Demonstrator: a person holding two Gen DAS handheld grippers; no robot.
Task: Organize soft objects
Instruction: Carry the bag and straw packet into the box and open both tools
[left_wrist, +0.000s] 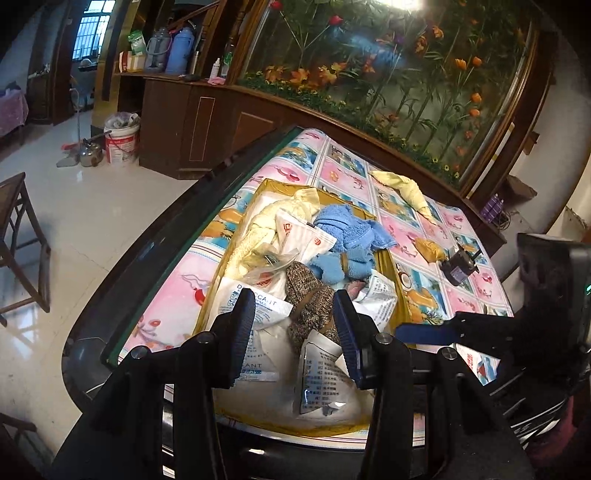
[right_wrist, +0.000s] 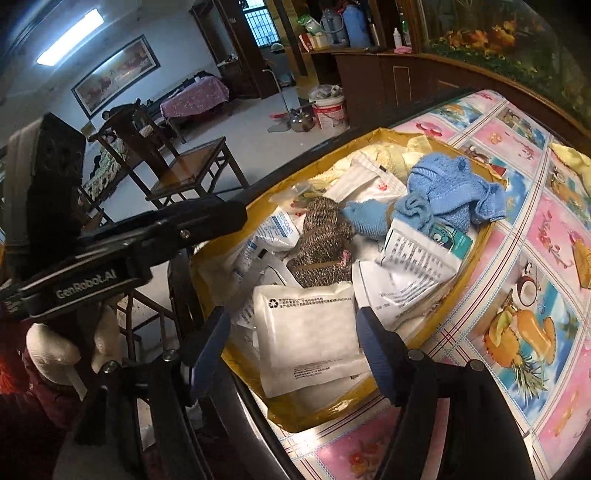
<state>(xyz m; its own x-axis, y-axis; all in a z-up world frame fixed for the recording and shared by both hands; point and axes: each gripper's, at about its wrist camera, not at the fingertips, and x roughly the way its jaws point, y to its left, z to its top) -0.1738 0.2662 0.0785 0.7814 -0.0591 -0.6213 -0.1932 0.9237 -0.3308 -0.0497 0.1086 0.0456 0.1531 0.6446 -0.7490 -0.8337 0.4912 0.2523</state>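
left gripper (left_wrist: 295, 325) pitched downward, jaws partly apart, nothing pressed between the pads. right gripper (right_wrist: 291, 343) pitched downward, jaws wide apart, gripping nothing.

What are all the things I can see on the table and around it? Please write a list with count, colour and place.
box: one, yellow-brown, on the table, filled
blue towel: one, light blue, far side of the box
speckled knit bundle: one, brown-grey, tied with bands, middle of the box
white pouches: several, white with print, near half of the box
cream cloth: one, pale yellow, far left corner of the box
yellow cloth: one, pale yellow, on the table beyond the box
tablecloth: one, pink and blue fruit pattern
small dark device: one, on the table right of the box
bucket: one, white, on the floor
wooden chair: one, dark brown, beside the table
left tool: black, blue pads, open over the box
right tool: black, blue pads, open over a white pouch
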